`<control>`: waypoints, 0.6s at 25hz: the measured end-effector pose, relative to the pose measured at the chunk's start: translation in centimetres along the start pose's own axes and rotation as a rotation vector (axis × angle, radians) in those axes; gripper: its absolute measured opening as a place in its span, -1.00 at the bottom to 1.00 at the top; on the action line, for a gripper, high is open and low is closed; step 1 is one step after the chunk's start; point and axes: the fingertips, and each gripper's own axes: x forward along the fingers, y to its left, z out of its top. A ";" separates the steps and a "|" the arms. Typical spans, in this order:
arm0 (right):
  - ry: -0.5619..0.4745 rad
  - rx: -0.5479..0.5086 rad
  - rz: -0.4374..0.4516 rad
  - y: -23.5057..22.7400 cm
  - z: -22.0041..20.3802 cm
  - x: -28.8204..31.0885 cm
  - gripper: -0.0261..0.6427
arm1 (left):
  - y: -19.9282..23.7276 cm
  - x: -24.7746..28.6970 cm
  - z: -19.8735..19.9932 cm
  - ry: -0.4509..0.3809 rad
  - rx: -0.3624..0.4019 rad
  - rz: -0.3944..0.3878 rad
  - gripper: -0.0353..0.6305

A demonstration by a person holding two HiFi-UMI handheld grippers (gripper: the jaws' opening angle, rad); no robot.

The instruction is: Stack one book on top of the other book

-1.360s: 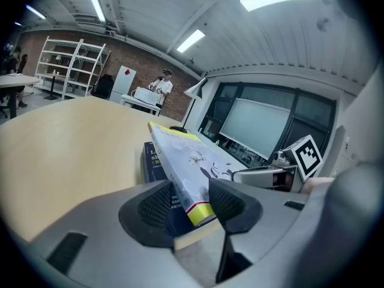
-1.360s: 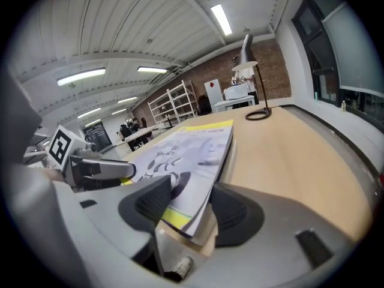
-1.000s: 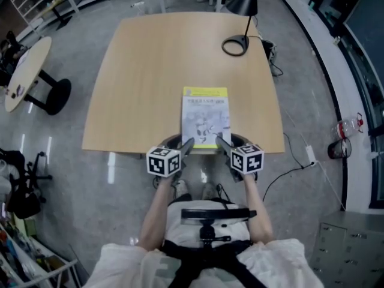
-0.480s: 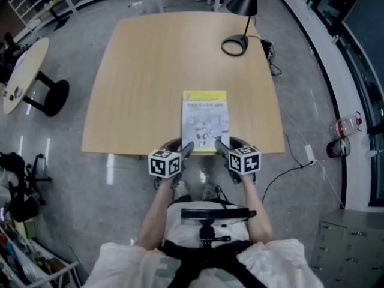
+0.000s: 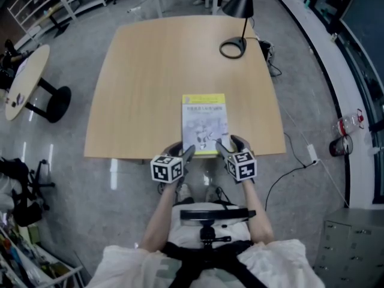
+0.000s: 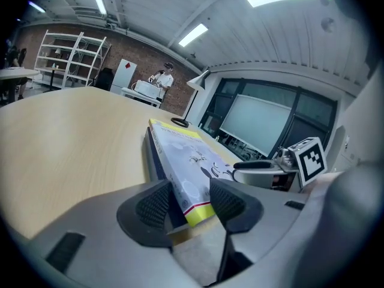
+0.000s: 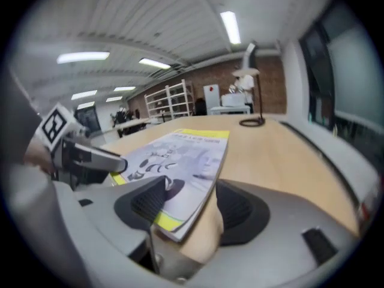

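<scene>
Books first: the top book (image 5: 205,123), white with yellow bands, lies flat at the six o'clock edge of the table (image 5: 138,71). In my left gripper view a dark book (image 6: 155,161) shows directly under it, their edges close to flush. To my eye the stacking is done, or all but done.

My left gripper (image 5: 187,153) has the seven o'clock corner of the pile. Its pads sit against both sides of that corner, closed on the two books together. I judge I hold there to pin the pile so it cannot skid or fan while the other side lets go.

My right gripper (image 5: 223,150) is at the five o'clock corner. Its jaws have just been opening and now stand wide. The top book's corner is between them, but bare table shows between the book's edge and the outer pad, so nothing is pinched on that side.

I think the pile sits right at the near edge because there my jaws can reach round its corners from off the table. The lamp (image 5: 239,6) stands well apart at one o'clock and is no obstacle.

What's left, as I read it, is to loosen the left side and back both grippers away toward six o'clock without dragging the top book off square.
</scene>
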 end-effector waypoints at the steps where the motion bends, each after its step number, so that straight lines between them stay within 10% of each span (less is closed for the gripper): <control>1: -0.003 -0.080 -0.022 0.2 0.4 0.1 -0.10 | 0.1 0.0 0.0 -0.004 -0.001 0.007 -0.33; 7: -0.011 -0.052 -0.007 -0.1 1.3 0.2 -0.10 | 2.0 -1.2 1.7 -0.077 0.230 0.236 -0.05; 15: -0.057 0.106 0.038 0.3 2.7 -0.8 -0.10 | 2.1 -1.9 5.0 -0.162 0.192 0.249 -0.05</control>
